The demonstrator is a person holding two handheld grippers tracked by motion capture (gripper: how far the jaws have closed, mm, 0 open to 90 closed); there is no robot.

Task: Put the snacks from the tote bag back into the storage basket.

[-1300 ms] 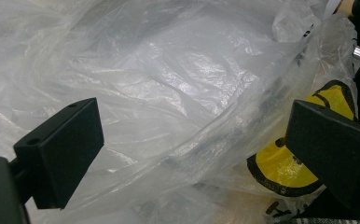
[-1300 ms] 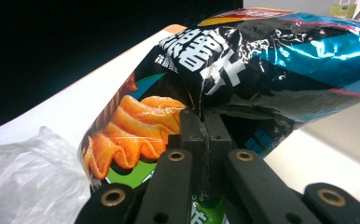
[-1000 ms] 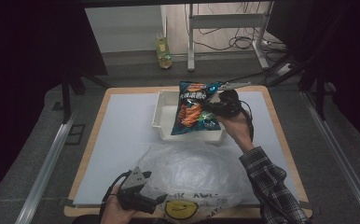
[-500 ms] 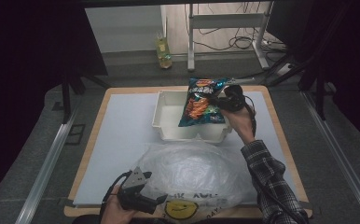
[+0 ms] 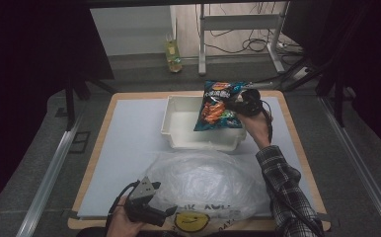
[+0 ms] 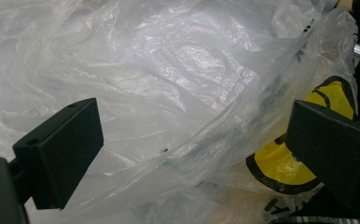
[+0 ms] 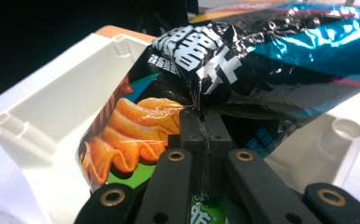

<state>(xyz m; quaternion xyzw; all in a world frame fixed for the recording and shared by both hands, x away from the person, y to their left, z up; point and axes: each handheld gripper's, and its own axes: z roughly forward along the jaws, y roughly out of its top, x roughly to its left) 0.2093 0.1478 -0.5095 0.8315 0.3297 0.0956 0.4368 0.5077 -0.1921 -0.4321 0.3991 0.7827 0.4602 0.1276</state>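
While the right gripper (image 5: 237, 102) pinches the chip bag (image 5: 219, 105) by one edge above the white bin (image 5: 178, 138), the plastic bag (image 5: 203, 182) lies nearer the person, by the left gripper (image 5: 151, 186). Judging from this, the chips must travel back toward the person; the chip bag hangs with its long axis roughly vertical. The left gripper view shows its jaws spread wide around crumpled film; the right gripper view shows the jaws clamped tight on the foil seam.
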